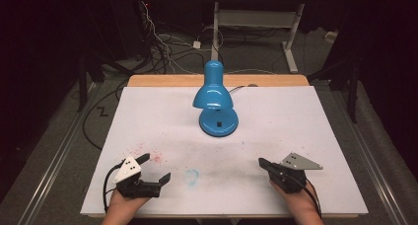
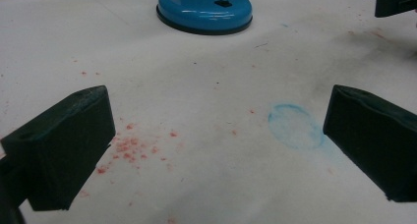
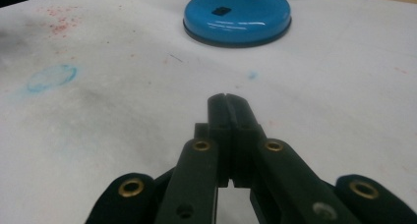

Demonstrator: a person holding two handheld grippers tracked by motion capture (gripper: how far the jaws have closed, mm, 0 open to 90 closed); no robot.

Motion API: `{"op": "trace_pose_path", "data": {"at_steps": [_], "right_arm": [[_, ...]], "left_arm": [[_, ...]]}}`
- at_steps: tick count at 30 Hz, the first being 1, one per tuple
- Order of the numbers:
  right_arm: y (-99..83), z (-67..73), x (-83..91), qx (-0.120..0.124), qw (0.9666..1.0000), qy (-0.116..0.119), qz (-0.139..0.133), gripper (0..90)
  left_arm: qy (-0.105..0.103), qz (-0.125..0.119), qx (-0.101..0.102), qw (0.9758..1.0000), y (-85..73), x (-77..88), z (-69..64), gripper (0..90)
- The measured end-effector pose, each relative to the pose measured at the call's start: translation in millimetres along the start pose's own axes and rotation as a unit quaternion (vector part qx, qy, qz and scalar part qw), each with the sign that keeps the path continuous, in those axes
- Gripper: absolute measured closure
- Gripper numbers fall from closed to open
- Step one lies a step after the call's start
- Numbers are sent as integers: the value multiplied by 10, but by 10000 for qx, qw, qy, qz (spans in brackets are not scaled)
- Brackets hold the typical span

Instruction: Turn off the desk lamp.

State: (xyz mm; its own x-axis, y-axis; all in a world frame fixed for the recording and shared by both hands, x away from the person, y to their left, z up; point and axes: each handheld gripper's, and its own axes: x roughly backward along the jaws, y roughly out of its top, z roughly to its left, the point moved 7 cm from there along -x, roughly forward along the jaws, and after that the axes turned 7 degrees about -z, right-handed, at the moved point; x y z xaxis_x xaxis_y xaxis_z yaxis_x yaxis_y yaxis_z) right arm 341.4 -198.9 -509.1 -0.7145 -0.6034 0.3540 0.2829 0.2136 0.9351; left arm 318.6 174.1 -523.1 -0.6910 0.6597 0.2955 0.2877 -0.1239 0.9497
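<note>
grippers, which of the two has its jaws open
The left gripper: its jaws stand wide apart over the red specks. The right gripper has its jaws pressed together, holding nothing.

blue desk lamp [image 1: 215, 99] upright, far centre of white tabletop [image 1: 296, 136] | left gripper [image 1: 154, 168] jaws spread | right gripper [image 1: 262, 163] jaws together

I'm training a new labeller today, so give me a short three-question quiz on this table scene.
1. True or false: the left gripper has its jaws spread apart.
2. What stands at the far middle of the white sheet: A) a mug, B) a blue desk lamp, C) a box?
3. Fill in: the right gripper has its jaws ____.

Key: 1 true; 2 B; 3 closed, with nothing between them.
</note>
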Motion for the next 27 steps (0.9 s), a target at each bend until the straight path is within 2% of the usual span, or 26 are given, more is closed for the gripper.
{"op": "trace_pose_path", "data": {"at_steps": [4,7,11,14,17,21,27], "right_arm": [[-77,-56,121,-3,9999,-95,-46,900],[-108,-90,115,-74,9999,-97,-63,900],[-114,-96,80,-35,10000,-92,-17,900],[-122,-90,35,-44,9999,-72,109,762],[-121,-80,18,-15,9998,-91,149,568],[-129,-100,2,-133,9996,-80,236,357],[-114,-102,28,-108,9999,-54,80,89]], "left_arm": [[-18,3,12,10000,0,-3,-10,0],[-16,2,12,10000,6,-9,-21,0],[-37,14,-21,10000,3,-11,-47,0],[-47,46,-41,10000,-8,-21,-44,0],[-53,43,-35,10000,-10,-21,-43,0],[-55,38,-36,10000,-8,-13,-37,0],[-51,11,-45,10000,3,-1,-32,0]]}}
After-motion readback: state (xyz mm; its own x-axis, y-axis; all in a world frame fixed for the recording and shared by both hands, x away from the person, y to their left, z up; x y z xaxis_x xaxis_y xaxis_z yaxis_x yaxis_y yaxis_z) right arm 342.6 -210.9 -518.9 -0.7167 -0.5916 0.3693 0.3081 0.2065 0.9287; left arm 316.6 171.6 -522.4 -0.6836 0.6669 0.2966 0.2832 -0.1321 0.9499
